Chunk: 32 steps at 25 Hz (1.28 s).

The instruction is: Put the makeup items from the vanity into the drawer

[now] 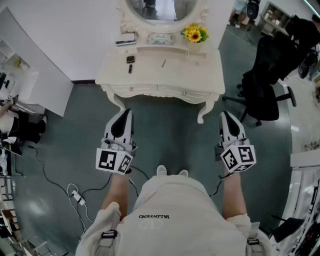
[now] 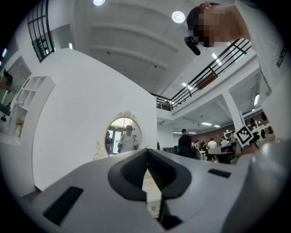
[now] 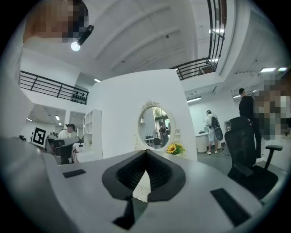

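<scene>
The white vanity [image 1: 200,70] stands ahead of me under its oval mirror [image 1: 159,7]. On its top lie a dark flat case [image 1: 125,42], two small black items [image 1: 130,59], and a thin pencil-like stick [image 1: 163,63]. Its drawers [image 1: 157,91] are closed. My left gripper [image 1: 124,114] is held short of the vanity's front left, shut with nothing in it. My right gripper [image 1: 225,117] hangs level off the front right corner, also shut and empty. The left gripper view has its jaws [image 2: 147,153] meeting below the mirror [image 2: 123,135]. In the right gripper view, the jaws [image 3: 146,154] close beneath mirror [image 3: 157,127].
Yellow sunflowers [image 1: 195,34] and a pale dish [image 1: 161,39] sit at the vanity's back. A black office chair [image 1: 265,80] stands to the right. White shelving [image 1: 30,85] is at the left, and cables [image 1: 75,192] trail on the grey floor.
</scene>
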Each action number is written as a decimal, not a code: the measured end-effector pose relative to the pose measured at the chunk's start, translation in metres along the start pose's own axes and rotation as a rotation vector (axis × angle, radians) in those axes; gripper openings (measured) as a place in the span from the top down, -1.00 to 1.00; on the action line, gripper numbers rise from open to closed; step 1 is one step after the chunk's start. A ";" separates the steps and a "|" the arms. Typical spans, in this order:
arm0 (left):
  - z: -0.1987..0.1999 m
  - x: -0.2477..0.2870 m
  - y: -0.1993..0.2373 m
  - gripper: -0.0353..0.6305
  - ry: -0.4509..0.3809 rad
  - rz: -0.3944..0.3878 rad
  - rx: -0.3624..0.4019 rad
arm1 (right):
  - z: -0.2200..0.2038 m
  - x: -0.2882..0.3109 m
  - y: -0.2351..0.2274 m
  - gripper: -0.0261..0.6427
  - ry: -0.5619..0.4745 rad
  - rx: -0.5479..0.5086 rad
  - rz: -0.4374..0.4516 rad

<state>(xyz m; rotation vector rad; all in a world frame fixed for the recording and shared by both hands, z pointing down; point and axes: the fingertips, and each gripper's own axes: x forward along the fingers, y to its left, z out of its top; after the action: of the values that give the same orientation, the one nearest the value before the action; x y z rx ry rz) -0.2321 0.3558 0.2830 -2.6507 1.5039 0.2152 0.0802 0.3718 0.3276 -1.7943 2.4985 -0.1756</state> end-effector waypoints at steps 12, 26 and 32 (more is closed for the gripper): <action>-0.002 0.001 0.021 0.89 -0.004 -0.032 -0.010 | 0.001 0.022 0.018 0.89 -0.016 0.024 -0.011; -0.036 -0.003 0.041 0.89 0.038 -0.091 -0.086 | -0.021 0.046 0.046 0.89 0.017 0.037 -0.031; -0.041 0.010 0.045 0.89 0.038 -0.093 -0.099 | -0.019 0.065 0.043 0.89 0.014 0.029 -0.018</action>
<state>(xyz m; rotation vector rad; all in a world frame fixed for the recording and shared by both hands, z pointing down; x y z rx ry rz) -0.2623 0.3184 0.3218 -2.8090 1.4112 0.2401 0.0170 0.3248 0.3423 -1.8118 2.4771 -0.2248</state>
